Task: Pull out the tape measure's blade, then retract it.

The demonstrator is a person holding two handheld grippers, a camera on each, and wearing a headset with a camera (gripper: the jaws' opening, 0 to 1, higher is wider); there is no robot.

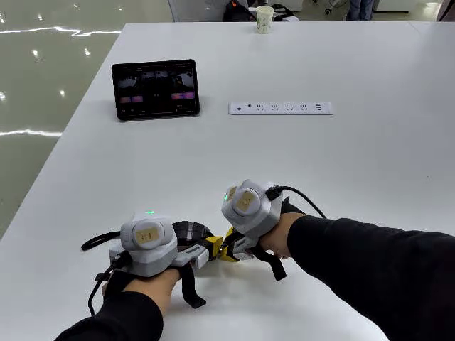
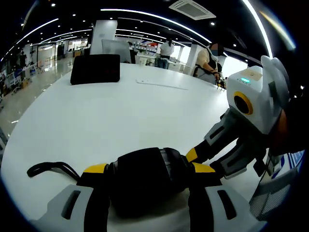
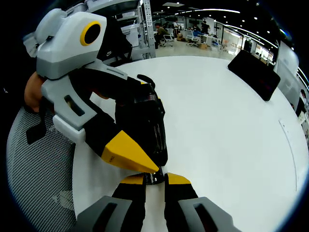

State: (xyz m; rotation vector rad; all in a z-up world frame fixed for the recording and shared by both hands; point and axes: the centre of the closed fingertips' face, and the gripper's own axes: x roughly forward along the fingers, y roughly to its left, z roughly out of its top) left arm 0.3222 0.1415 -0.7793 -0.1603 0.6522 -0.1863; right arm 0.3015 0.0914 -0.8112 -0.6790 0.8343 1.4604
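Tape measure [image 2: 145,181] is clenched in the left tongs [image 2: 148,168] on the worktop [image 2: 96,111]. Right tongs [image 3: 154,179] pinch the blade tip [image 3: 155,175], seemingly not yet drawn out; pulling and retracting remain.

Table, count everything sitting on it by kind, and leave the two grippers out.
tablet: 1
power strip: 1
paper cup: 1
tape measure: 1
Total: 4
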